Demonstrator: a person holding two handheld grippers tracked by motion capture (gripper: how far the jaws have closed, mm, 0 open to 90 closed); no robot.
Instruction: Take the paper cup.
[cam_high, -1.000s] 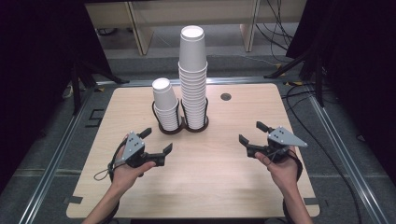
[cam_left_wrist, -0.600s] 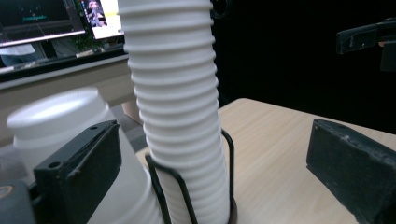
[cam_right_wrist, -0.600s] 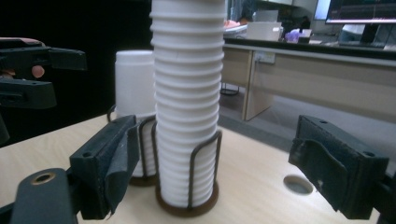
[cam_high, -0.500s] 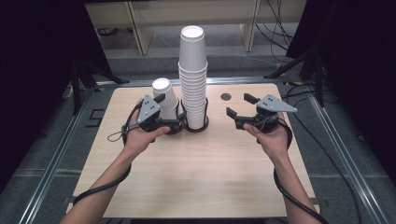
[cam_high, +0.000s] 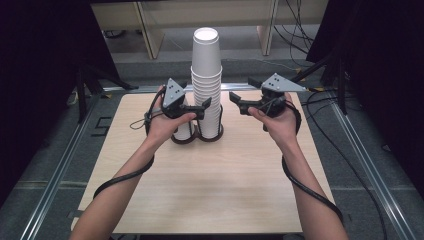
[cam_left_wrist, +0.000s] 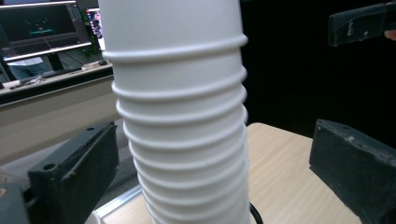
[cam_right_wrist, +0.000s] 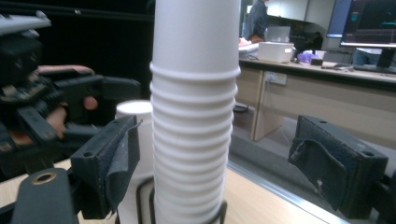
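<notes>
Cups first: from the high view, the tall stack of white ribbed paper cups (cam_high: 206, 82) sits in a black wire ring holder (cam_high: 210, 136) toward the far middle of the light wooden table (cam_high: 210, 190), and I'll use that stack as my reference point. A shorter white cup stack (cam_high: 183, 129) stands right beside it on its left, mostly behind the person's left hand (cam_high: 162, 125). The left black two-jaw gripper (cam_high: 204, 106) is up against the tall stack's left flank, and the right black two-jaw gripper (cam_high: 239, 100) hangs just off its right side, not touching.

Left gripper view next: the tall stack (cam_left_wrist: 182, 116) fills the gap, with both jaws spread wide on either side of it and clear daylight between pads and cups. Those jaws have just been opening, and the stack sits between them ungripped. The other gripper (cam_left_wrist: 359, 23) peeks in at the upper right past the stack.

Right gripper view: same deal, the tall stack (cam_right_wrist: 194, 121) stands between jaws held well apart, neither pad pressing on it. The short stack (cam_right_wrist: 135, 109) shows just to the stack's left, with the left gripper (cam_right_wrist: 93, 91) and its hand beyond.
</notes>
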